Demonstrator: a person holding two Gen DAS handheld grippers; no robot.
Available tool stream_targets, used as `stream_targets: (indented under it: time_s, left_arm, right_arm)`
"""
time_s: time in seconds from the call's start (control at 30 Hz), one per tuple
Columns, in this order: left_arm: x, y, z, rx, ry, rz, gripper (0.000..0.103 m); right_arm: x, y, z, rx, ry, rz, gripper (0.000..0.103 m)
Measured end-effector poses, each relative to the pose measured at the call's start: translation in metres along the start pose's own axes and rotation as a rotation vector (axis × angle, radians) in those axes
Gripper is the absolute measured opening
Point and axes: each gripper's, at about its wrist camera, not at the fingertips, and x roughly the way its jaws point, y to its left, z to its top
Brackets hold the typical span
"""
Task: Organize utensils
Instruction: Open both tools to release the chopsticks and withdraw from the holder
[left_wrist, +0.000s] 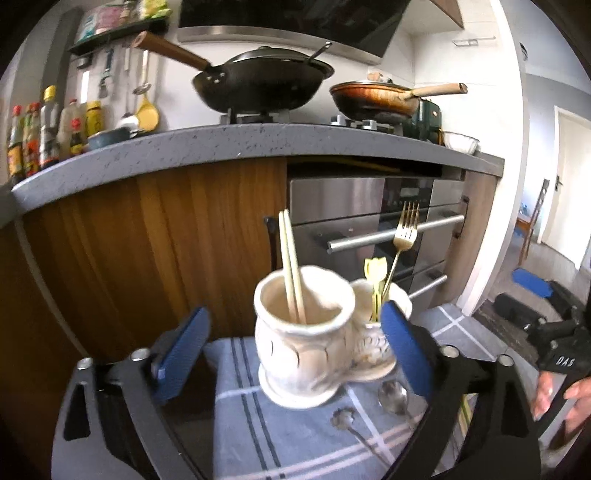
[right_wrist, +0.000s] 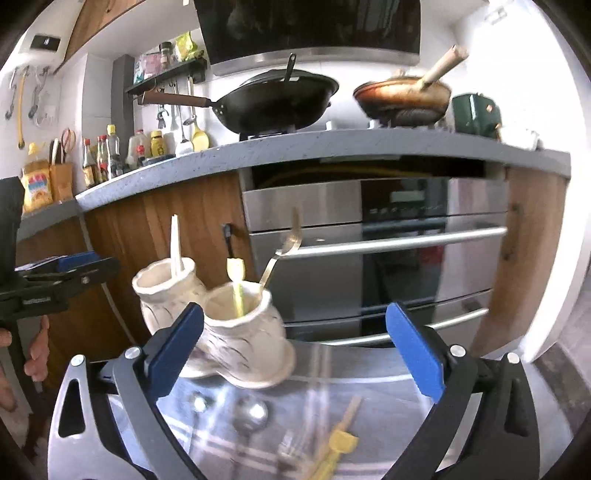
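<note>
On the striped cloth (left_wrist: 295, 435) before the oven, the holder (left_wrist: 306, 332) stood mid-cloth, and with left gripper (left_wrist: 291, 350) and right gripper (right_wrist: 295, 350) both wide and empty, we judged the spoons (left_wrist: 393, 397) near the front edge best gripped by their handles.

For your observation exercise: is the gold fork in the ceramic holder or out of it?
In. The gold fork stands tines up in the right cup of the ceramic holder, beside a yellow utensil.

left tongs (left_wrist: 293, 350): black frame, blue pads, silver screws | right tongs (right_wrist: 293, 350): same, "DAS" marking
</note>
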Motion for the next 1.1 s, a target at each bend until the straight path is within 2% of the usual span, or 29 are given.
stream_targets:
  time_s: [0.13,0.27,0.47,0.63,0.7,0.73,0.83,1.1]
  left_arm:
    - [0.000,-0.009,-0.022,0.002,0.025,0.007,0.097]
    - [0.006,-0.016,-0.042,-0.012,0.049,0.012,0.098]
    - [0.027,-0.022,-0.072,-0.031,0.161,0.014,0.098]
    - [0.040,-0.028,-0.094,-0.042,0.219,-0.003,0.098]
    - [0.040,-0.030,-0.101,-0.042,0.195,0.018,0.098]
    - [0.041,-0.031,-0.103,-0.043,0.192,0.027,0.098]
    - [0.051,-0.034,-0.110,-0.054,0.260,-0.014,0.098]
    - [0.074,-0.044,-0.123,-0.016,0.361,-0.003,0.098]
  right_arm:
    - [-0.004,-0.007,-0.013,-0.061,0.072,-0.055,0.097]
    - [-0.004,-0.018,-0.031,-0.064,0.156,-0.058,0.097]
    - [-0.005,-0.032,-0.052,-0.071,0.215,-0.131,0.097]
    - [-0.003,-0.034,-0.064,-0.077,0.255,-0.116,0.097]
    - [-0.007,-0.032,-0.068,-0.094,0.217,-0.134,0.097]
    - [-0.005,-0.031,-0.071,-0.092,0.226,-0.139,0.097]
    - [0.003,-0.033,-0.076,-0.045,0.276,-0.116,0.097]
    - [0.024,-0.024,-0.097,-0.040,0.404,-0.096,0.097]
